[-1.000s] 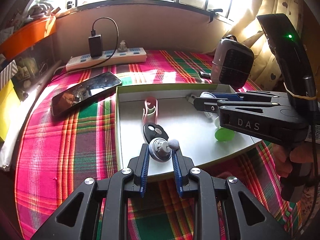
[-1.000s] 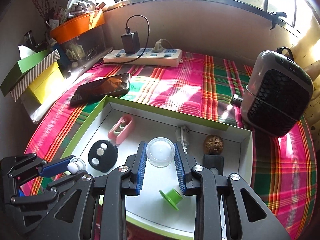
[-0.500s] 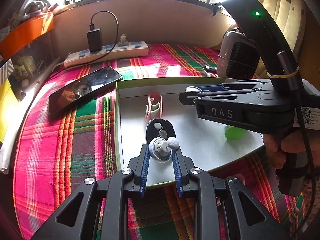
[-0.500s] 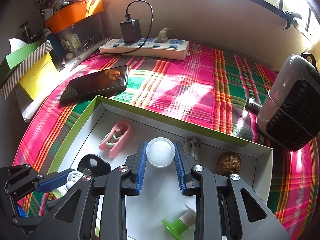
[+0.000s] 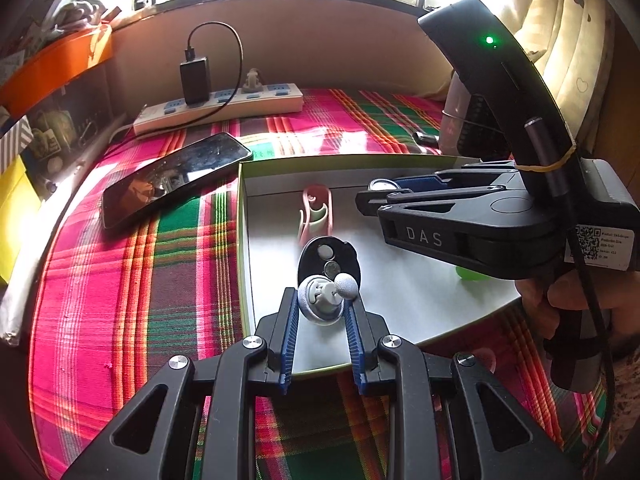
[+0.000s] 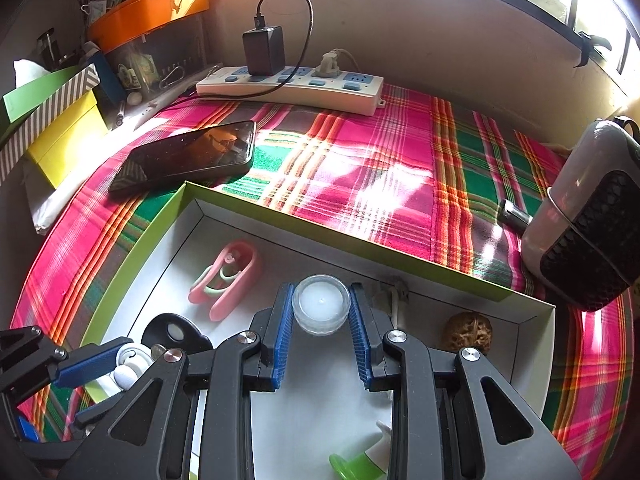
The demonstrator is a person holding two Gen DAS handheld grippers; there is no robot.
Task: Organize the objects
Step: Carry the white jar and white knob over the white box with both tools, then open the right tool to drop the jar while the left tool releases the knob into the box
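Left wrist view, nearest stuff first: the left gripper [image 5: 323, 307] has its ribbed blue pads [image 5: 291, 332] clamped on a small round grey-white plastic knob thing [image 5: 325, 298] with a dimpled ball end, held over the near edge of the shallow white box [image 5: 404, 300] with the lime-green rim. Just past it on the box floor lies a glossy black oval key fob [image 5: 329, 258] with two round buttons, then a soft pink clip [image 5: 315, 212] with pale green inside. Over in the right wrist view, the right gripper [image 6: 321, 312] is squeezing a frosted, squat round cap [image 6: 321, 307] above the box floor; a wrinkly brown walnut [image 6: 467, 330] sits in the far corner and a green plastic spool piece [image 6: 360, 465] lies close in. Beyond the box, the woven pink-and-green plaid cloth [image 6: 360, 168] carries a shiny black phone [image 6: 188, 156], a white power strip [image 6: 296, 88] and a rounded grey heater [image 6: 588, 220].
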